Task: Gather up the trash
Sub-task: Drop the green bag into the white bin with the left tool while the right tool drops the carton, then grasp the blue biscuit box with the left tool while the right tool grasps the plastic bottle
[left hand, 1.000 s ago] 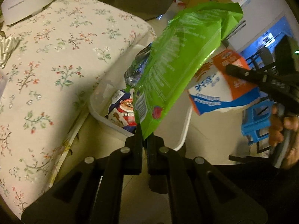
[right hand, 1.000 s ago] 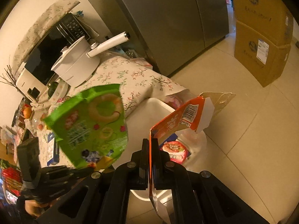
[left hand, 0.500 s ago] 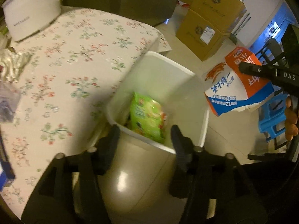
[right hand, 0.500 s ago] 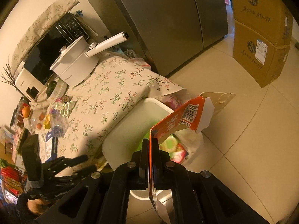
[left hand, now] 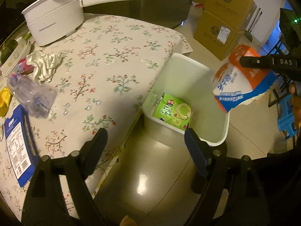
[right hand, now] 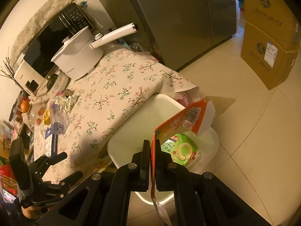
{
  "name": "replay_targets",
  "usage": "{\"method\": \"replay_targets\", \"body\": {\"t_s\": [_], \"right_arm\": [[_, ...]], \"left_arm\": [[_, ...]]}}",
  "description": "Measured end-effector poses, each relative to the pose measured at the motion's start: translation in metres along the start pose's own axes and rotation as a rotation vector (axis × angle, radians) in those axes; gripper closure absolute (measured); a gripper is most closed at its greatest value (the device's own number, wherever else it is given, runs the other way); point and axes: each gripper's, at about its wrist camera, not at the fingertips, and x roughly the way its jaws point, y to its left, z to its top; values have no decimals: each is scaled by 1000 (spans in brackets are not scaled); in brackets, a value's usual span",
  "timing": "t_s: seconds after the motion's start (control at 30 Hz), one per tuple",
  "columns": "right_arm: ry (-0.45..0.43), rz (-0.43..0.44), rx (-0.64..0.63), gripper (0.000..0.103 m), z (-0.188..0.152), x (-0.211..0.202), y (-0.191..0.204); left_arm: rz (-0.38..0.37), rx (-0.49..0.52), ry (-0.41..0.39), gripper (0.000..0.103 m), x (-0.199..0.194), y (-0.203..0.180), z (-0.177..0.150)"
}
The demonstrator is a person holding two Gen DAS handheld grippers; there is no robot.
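A white trash bin (left hand: 224, 131) stands on the floor against the table's edge. A green snack bag (left hand: 173, 111) lies inside it, also seen in the right wrist view (right hand: 180, 149). My left gripper (left hand: 144, 141) is open and empty, just in front of the bin's near rim. My right gripper (right hand: 152, 150) is shut on an orange, white and blue milk carton (right hand: 180, 120), held above the bin (right hand: 122, 139). In the left wrist view the carton (left hand: 242, 81) hangs over the bin's right rim. Crumpled foil (left hand: 47, 66), a clear plastic bottle (left hand: 32, 96) and a blue box (left hand: 17, 143) lie on the table.
The table has a floral cloth (left hand: 112, 60) with a white pot (left hand: 56, 17) at its back. Cardboard boxes (left hand: 223, 18) are stacked on the tiled floor beyond the bin. A grey fridge (right hand: 178, 15) stands behind the table. A blue stool (left hand: 286, 118) is at right.
My left gripper opened and let go of the green snack bag, which fell into the bin. The left gripper then drew back and up. My right gripper kept the carton over the bin.
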Motion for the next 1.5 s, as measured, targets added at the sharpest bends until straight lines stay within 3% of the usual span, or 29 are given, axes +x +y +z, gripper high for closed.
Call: {"method": "replay_targets", "body": {"t_s": [0.07, 0.13, 0.2, 0.9, 1.07, 1.17, 1.5], "right_arm": [[1, -16, 9, 84, 1, 2, 2], [-6, -12, 25, 59, 3, 3, 3], [-26, -6, 33, 44, 3, 0, 5], [-50, -15, -21, 29, 10, -1, 32], [-45, 1, -56, 26, 14, 6, 56], [-36, 8, -85, 23, 15, 12, 73], [-3, 12, -200, 18, 14, 38, 132]], "left_arm": [[6, -4, -1, 19, -2, 4, -1], [8, -11, -1, 19, -4, 8, -2], [9, -20, 2, 19, -6, 11, -3], [70, -125, -19, 19, -32, 58, -15], [154, -230, -24, 19, -40, 93, -22], [251, -282, -19, 0, -42, 117, -28], [370, -495, 49, 0, -26, 179, -49]]}}
